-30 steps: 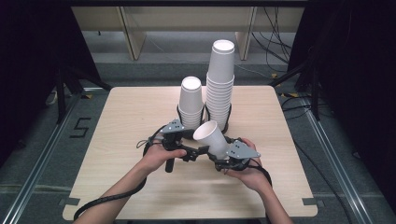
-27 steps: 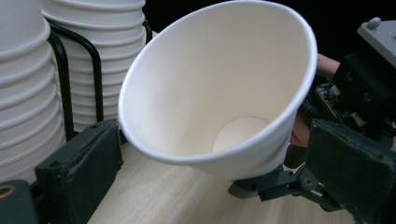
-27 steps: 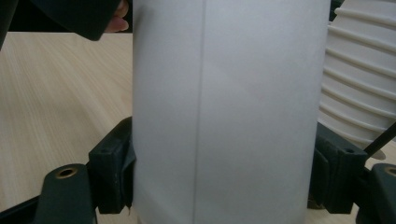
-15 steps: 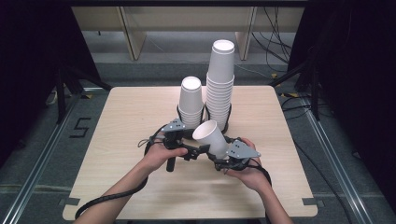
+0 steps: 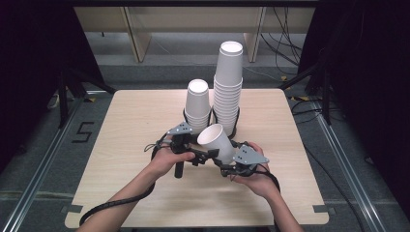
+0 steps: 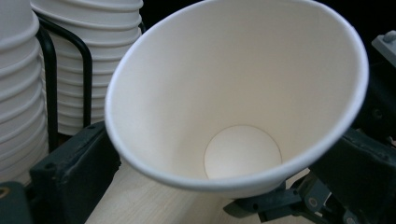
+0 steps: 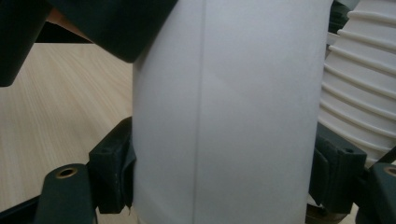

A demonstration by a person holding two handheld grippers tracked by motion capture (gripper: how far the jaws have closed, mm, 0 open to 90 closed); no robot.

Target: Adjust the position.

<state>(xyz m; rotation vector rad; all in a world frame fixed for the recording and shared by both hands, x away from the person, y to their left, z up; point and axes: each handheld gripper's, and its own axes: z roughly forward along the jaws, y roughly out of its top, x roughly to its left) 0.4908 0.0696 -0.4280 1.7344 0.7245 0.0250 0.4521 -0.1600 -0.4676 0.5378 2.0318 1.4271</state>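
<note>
A single white paper cup (image 5: 217,142) is held tilted above the front middle of the table, mouth up and to the left. My right gripper (image 5: 227,162) is shut on its lower body; in the right gripper view (image 7: 224,182) the jaws press both sides of the cup wall (image 7: 229,112). My left gripper (image 5: 205,153) comes in from the left near the rim. In the left gripper view (image 6: 219,186) I look into the cup's mouth (image 6: 243,154), with a jaw against each side below the rim.
Behind the grippers stand a short stack of white cups (image 5: 198,104) and a taller stack (image 5: 228,79), each in a black wire holder (image 5: 186,116). The wooden table (image 5: 121,125) has bare room left, right and front. Cables trail on the floor at the right.
</note>
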